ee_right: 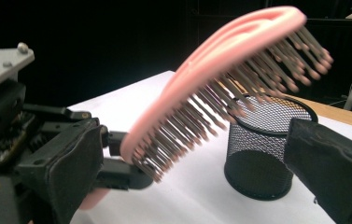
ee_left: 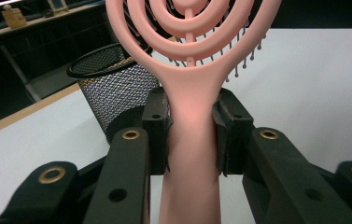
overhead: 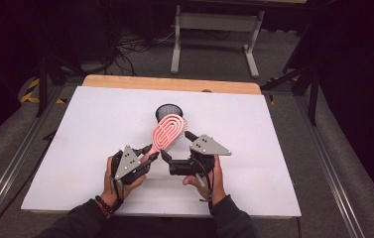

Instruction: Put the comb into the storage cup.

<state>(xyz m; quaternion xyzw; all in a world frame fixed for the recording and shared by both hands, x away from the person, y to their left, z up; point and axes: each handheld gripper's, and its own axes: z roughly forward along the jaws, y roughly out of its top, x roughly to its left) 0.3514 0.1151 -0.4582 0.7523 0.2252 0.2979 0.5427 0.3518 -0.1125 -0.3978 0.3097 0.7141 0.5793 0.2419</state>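
My left gripper (ee_left: 192,140) has its pads clamped on the brush (ee_left: 192,84) handle, one pad on each side of the pink stem, just below where it widens into the looped head. From those fingers the brush rises away and forward, lifted off the table, bristles facing down and toward my right side. Just beyond and under the head stands the mesh cup (ee_right: 267,144), upright on the white table (overhead: 75,144), close to the bristle tips but not touching them. My right gripper (overhead: 177,151) sits just beside the left, jaws spread with nothing between them, one pad (ee_right: 332,172) reaching out near the cup. Both hands come in low from my edge, wrists close together, grippers angled inward toward each other.
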